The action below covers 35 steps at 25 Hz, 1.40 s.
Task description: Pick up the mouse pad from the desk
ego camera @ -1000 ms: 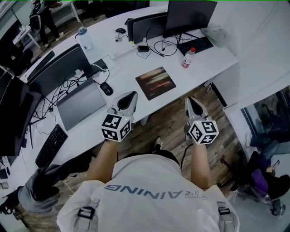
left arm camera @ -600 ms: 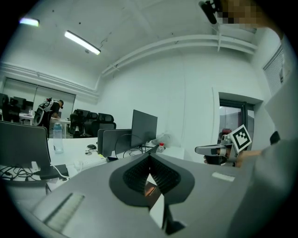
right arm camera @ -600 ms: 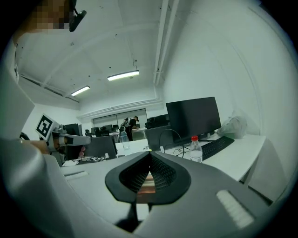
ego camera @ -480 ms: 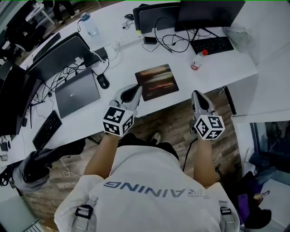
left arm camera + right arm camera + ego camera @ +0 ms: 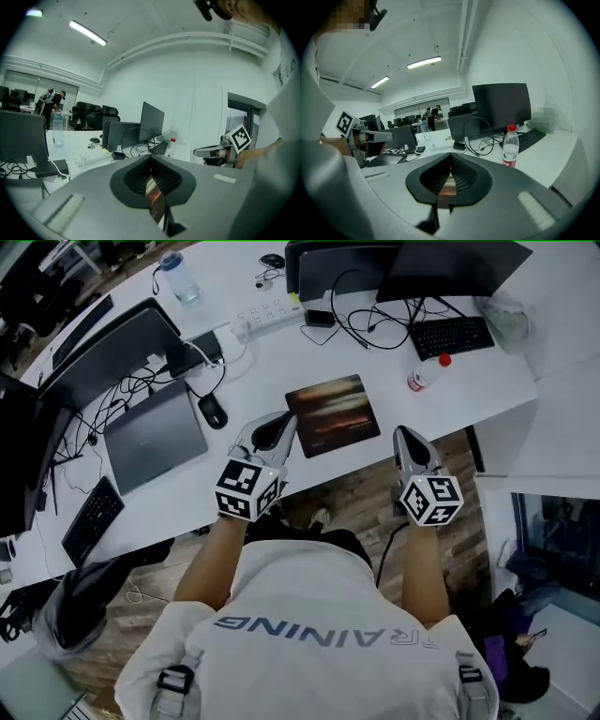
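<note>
While the dark, brown-streaked rectangular mouse pad point(image 5: 330, 414) lies flat near the white desk's point(image 5: 469, 371) front edge, the left gripper point(image 5: 280, 424) hovers beside its left side and the right gripper point(image 5: 406, 435) hangs at that edge, both with fingers clenched on nothing.

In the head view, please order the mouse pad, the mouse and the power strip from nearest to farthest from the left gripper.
1. Mouse pad, just right of the left gripper.
2. Mouse, to its left.
3. Power strip, farthest back.
</note>
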Motion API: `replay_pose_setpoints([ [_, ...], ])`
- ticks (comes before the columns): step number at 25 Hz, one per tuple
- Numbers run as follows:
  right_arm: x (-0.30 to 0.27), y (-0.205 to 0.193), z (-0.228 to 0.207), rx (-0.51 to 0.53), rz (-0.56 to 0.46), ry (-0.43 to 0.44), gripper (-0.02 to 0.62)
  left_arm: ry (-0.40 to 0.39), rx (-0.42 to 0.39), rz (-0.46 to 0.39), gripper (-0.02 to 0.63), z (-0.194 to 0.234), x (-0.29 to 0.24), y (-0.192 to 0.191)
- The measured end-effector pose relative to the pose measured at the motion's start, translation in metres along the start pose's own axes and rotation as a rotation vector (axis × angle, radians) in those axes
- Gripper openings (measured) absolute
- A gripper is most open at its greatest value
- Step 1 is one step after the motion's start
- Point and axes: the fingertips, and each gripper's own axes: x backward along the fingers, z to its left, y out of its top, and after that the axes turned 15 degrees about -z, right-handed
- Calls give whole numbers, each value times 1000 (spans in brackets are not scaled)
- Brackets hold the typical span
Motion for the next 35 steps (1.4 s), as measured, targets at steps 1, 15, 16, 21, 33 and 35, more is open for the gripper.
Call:
replay_pose_setpoints([
  [1, -5, -1, 1, 10, 15, -5, 15, -5, 8, -3, 2, 6, -2, 0],
  [15, -24, -82, -40, 87, 307, 20, 102, 42, 55, 64, 2, 5, -25, -26],
  [16, -22, -91, -45, 97, 333, 29, 111, 43, 54, 72, 2, 1, -27, -28],
  [21, -29, -144, -61, 113, 468, 87, 175, 82, 50, 113, 2, -5, -32, -44],
  [33, -51, -222, -72, 234, 656, 212, 206, 149, 52, 150, 2, 2, -38, -58],
  [35, -53, -224, -71, 233, 659, 235, 209, 151, 53, 155, 2, 3, -38, -61],
])
